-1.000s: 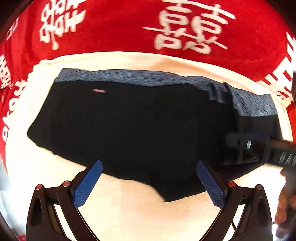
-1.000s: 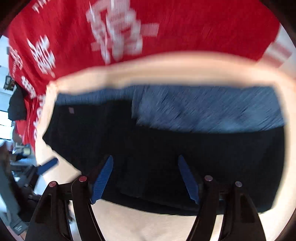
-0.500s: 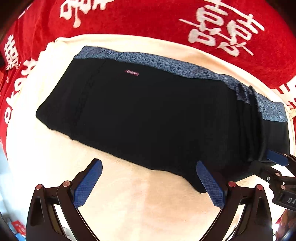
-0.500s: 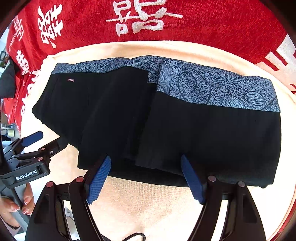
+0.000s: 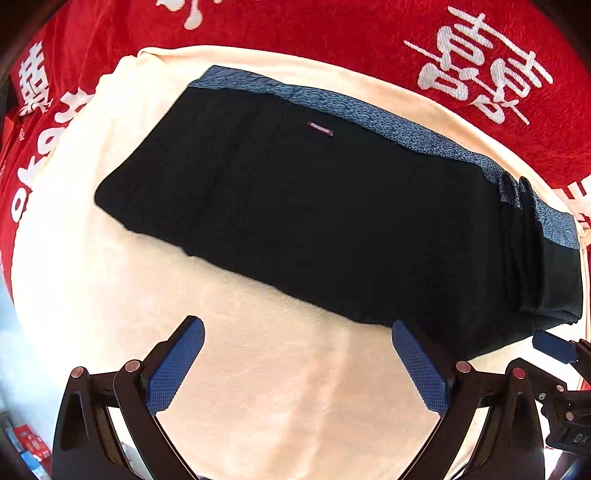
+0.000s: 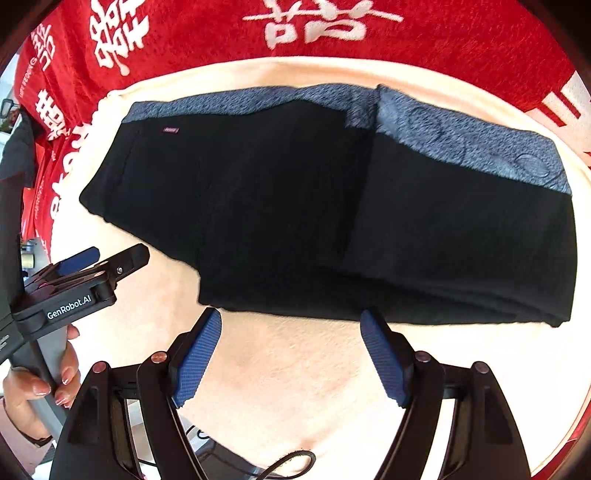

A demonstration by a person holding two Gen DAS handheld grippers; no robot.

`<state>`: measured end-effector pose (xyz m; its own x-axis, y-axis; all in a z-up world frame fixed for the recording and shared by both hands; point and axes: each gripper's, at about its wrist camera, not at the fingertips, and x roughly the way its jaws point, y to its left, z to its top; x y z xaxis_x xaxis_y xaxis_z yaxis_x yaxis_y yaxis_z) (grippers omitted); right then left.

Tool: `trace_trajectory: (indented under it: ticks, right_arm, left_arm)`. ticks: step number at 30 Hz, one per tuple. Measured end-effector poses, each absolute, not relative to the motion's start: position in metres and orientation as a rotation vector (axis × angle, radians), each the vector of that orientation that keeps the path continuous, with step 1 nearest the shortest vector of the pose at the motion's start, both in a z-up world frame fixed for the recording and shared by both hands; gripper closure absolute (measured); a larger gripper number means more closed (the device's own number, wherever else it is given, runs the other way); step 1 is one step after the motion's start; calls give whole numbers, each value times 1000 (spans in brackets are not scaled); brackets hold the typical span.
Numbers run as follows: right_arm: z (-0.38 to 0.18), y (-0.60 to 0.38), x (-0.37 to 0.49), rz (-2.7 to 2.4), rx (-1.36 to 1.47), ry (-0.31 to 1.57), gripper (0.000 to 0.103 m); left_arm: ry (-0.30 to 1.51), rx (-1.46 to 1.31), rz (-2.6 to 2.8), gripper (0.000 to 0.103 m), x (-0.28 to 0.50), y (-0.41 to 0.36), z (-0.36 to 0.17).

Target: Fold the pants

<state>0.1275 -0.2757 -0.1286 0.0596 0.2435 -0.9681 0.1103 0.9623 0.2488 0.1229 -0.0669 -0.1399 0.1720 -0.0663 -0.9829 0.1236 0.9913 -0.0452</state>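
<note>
The black pants (image 5: 332, 214) with a blue-grey patterned waistband (image 5: 369, 114) lie flat on a cream cloth, with the right part folded over as a layered stack (image 6: 461, 229). They also show in the right wrist view (image 6: 258, 206). My left gripper (image 5: 295, 354) is open and empty, just short of the pants' near edge. My right gripper (image 6: 290, 339) is open and empty, at the near edge of the folded part. The left gripper also shows at the left of the right wrist view (image 6: 99, 258).
The cream cloth (image 5: 258, 369) lies on a red cloth with white characters (image 5: 332, 29). A hand (image 6: 33, 384) holds the left gripper's handle. A cable (image 6: 291, 461) lies at the near edge in the right wrist view.
Both grippers have drawn back from the pants toward the near edge. The right gripper has left the folded part lying on the pants.
</note>
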Motion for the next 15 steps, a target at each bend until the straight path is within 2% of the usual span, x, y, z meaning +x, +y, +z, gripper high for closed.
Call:
trace_trajectory:
  ticks: [5, 15]
  right_arm:
    - [-126, -263, 122, 126, 277, 1533, 22]
    - [-129, -249, 116, 120, 241, 1596, 21]
  left_arm:
    - [1343, -47, -157, 1, 112, -36, -135]
    - [1443, -90, -75, 1, 96, -10, -161]
